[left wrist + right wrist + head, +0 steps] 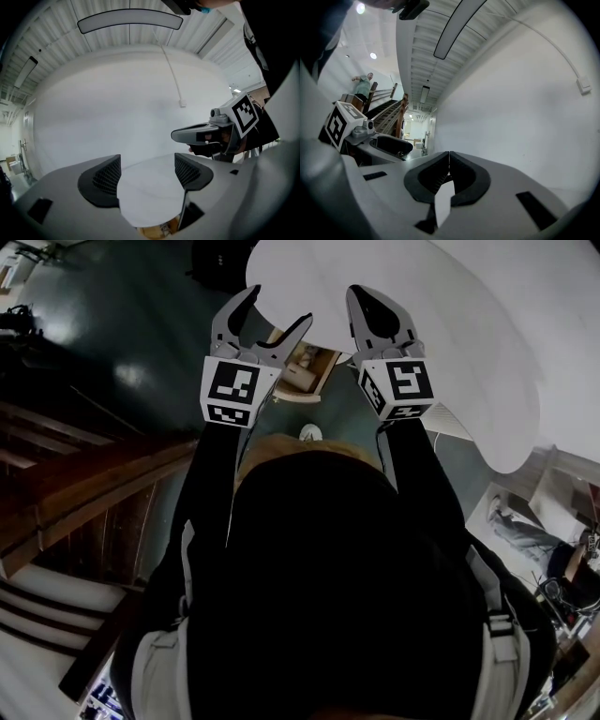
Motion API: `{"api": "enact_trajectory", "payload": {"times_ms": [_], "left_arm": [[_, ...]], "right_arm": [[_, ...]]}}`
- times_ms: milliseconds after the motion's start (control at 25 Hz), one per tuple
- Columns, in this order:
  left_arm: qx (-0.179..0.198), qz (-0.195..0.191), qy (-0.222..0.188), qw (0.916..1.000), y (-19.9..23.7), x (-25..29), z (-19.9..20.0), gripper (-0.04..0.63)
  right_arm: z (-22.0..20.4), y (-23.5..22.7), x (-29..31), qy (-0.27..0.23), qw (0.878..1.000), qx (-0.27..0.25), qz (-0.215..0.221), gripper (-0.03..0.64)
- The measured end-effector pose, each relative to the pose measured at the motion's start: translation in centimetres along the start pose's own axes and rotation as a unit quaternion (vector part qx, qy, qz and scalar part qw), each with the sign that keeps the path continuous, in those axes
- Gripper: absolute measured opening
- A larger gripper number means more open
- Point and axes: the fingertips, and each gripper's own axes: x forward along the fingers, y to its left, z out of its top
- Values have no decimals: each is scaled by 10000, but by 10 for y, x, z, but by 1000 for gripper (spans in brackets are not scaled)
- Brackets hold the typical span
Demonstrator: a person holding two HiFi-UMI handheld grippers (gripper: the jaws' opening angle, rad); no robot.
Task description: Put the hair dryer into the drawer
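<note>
Your left tongs (277,307) are spread with nothing between them. Your right tongs (373,298) are pressed together, empty. You hold both raised side by side, facing a white wall (117,108). No view shows the hair dryer.

Tan wooden box (305,364) sits on the dark floor (141,343) at the white wall's (450,315) edge, with pale contents inside (drawer? too small to tell). Hair dryer can't be made out in any view.
</note>
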Motion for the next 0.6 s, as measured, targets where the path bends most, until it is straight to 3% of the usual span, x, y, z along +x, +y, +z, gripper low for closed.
{"api": "enact_trajectory", "payload": {"times_ms": [200,600], "left_arm": [[-1,135,10,9999,5,-3,1,345],[25,650,-166,9977,13,-10,4,73]], "right_arm": [[3,6,0,-16,10000,-38,48,26],[7,12,-5,-82,9999,-50,38,26]]}}
